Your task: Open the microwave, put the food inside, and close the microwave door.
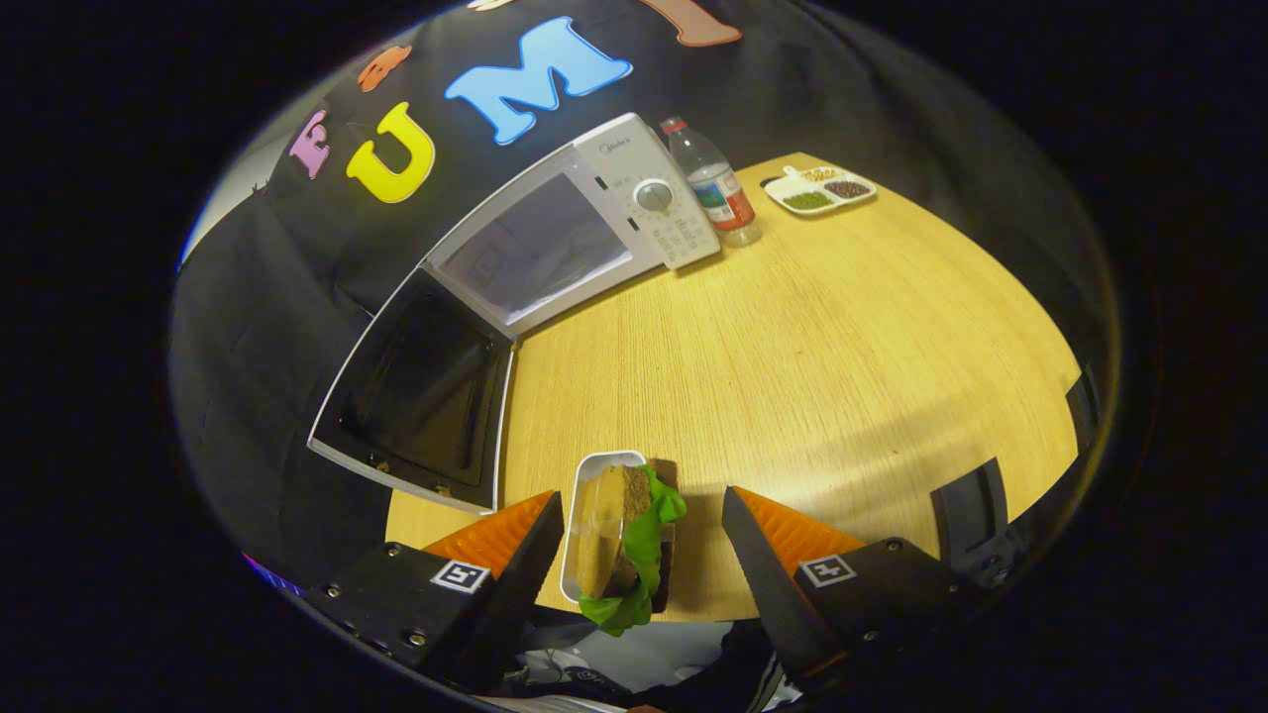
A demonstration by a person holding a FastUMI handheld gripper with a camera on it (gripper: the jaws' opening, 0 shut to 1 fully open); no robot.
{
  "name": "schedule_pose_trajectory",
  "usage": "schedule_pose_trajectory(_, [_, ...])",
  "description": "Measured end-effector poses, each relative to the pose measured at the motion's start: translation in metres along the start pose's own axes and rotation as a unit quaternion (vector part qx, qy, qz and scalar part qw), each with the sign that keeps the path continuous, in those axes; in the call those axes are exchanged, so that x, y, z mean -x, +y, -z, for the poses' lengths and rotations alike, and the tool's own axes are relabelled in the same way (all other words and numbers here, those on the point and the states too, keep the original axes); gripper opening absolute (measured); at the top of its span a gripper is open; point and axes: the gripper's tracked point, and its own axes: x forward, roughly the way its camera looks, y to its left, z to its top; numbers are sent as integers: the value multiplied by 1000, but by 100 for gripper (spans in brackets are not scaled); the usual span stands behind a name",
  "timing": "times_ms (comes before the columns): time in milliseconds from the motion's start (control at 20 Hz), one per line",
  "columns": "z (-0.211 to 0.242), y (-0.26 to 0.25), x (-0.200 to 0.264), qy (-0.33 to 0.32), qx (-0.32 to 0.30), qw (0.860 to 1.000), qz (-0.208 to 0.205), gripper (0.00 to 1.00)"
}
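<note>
Sandwich (pixel 622 540) in its tray lies between the spread-apart claw (pixel 644 520) fingers, microwave (pixel 555 238) door open.

A table (pixel 842 337) carries everything. At its far left stands the microwave (pixel 584 223), its door (pixel 421 391) swung open toward the near left. Just right of the microwave stands a bottle (pixel 713 183), and further right, at the far edge, lies a divided dish (pixel 820 190). At the near edge a sandwich (pixel 629 540) in a tray (pixel 584 485) sits between the spread fingers of the gripper (pixel 644 555), closer to the left one.
</note>
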Motion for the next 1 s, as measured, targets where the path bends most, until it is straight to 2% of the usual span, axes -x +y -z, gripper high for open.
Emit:
schedule_pose_trajectory(100, [11, -2, -3, 17, -18, 1000, -7, 96])
schedule_pose_trajectory(200, [14, -4, -8, 28, -40, 999, -13, 82])
schedule_pose_trajectory(350, [21, 4, -7, 43, -79, 995, -42, 80])
schedule_pose_trajectory(450, [18, 8, -8, 42, -100, 993, -54, 43])
schedule_pose_trajectory(550, [15, 7, -7, 41, -108, 992, -56, 43])
schedule_pose_trajectory(600, [13, 7, -1, 41, -115, 991, -58, 30])
schedule_pose_trajectory(1000, [-34, 41, 11, -11, -125, 987, -99, 30])
